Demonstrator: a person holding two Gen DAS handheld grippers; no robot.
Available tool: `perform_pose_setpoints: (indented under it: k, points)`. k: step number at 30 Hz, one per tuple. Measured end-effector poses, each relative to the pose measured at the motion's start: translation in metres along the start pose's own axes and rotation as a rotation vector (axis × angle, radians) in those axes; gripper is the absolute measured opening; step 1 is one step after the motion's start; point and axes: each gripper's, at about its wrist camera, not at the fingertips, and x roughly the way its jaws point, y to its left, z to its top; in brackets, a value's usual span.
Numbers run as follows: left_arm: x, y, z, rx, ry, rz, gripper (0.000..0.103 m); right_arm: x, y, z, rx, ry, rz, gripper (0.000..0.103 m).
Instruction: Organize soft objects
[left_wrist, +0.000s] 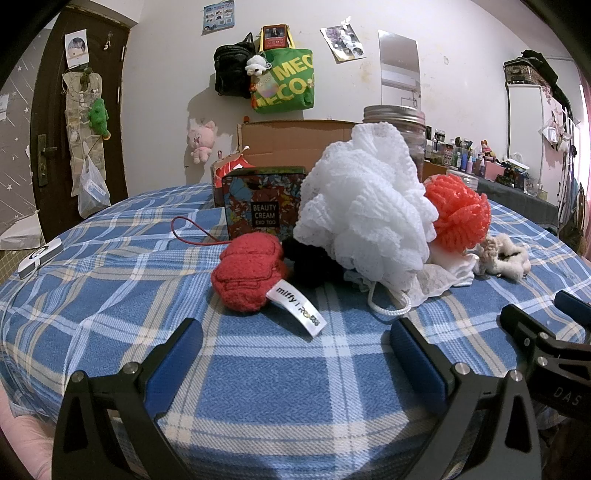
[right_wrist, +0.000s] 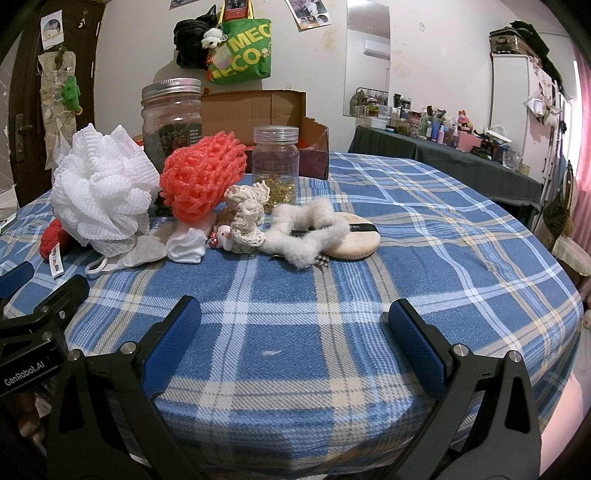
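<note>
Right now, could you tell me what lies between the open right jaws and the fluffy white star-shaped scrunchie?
Only bare blue plaid cloth, apart from a tiny white fleck, separates the right gripper from the fluffy white star-shaped scrunchie, as the right wrist view shows.

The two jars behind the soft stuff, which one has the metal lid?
The taller jar, at the back behind the white bath pouf. Its lid is silver metal; the shorter jar, holding yellow pieces, has a clear plastic lid.

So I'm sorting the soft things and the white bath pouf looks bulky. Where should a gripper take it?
Pinch the white cord loop trailing from the white bath pouf toward the left gripper. It lies free on the plaid cloth, so come in low from the front; the ruffled mesh would likely just squash.
</note>
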Motion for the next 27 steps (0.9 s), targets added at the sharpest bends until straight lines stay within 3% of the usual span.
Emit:
perform_pose_setpoints:
  k: [27]
  points:
    - [-0.0037,-0.0024,0.0011,0.011,0.005,-0.02,0.103,-0.0037,-0.0047,0.003,0.014,0.013,0.011,0.103]
